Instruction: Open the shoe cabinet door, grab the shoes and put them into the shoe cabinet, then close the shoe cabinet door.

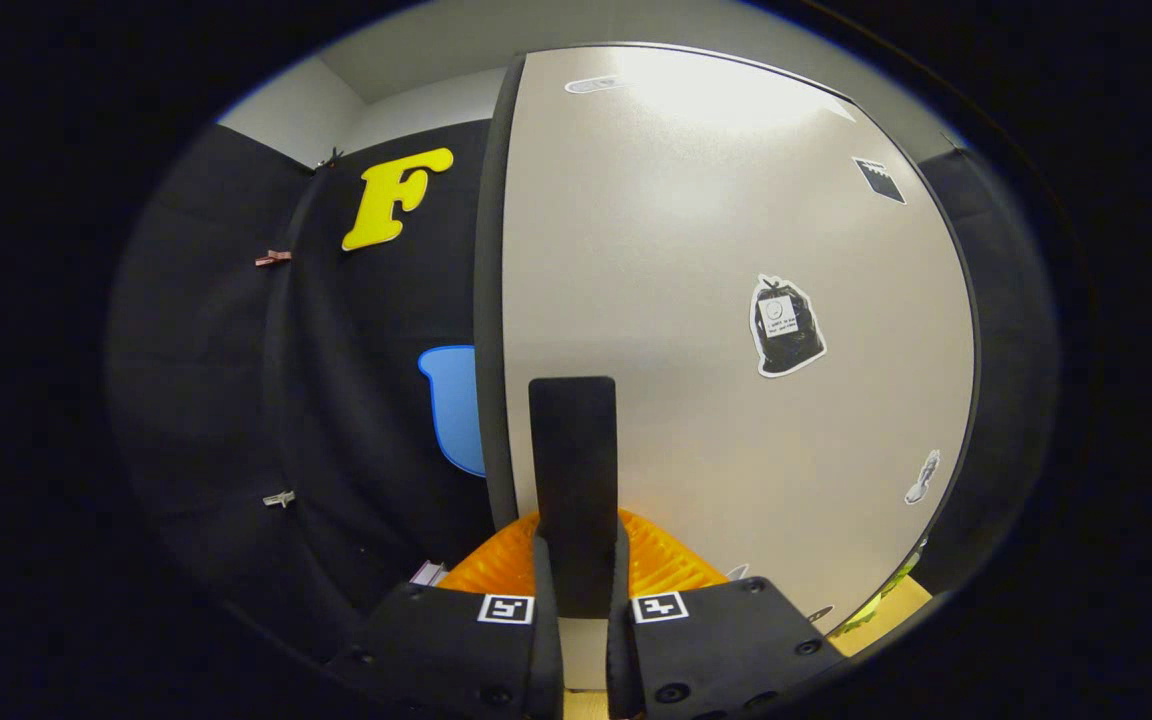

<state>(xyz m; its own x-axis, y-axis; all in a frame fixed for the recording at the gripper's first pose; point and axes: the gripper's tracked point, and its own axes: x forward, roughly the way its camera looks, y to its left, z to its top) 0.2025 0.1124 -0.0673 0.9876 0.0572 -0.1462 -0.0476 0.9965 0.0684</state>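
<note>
The shoe cabinet door is a pale panel with a dark edge band, standing close in front of me. A black upright handle sticks out from it near its left edge. My gripper is shut on this handle, with one finger pressed on each side of its lower part. Past the door's lower right corner peeks a yellow-green thing, perhaps a shoe, on a light wooden surface. The cabinet's inside is hidden, and I cannot tell how far the door is swung.
Several small stickers dot the door, the largest a black one right of the handle. The booth's black cloth wall hangs left of the door edge, held by small clips. A pale room wall and ceiling show above.
</note>
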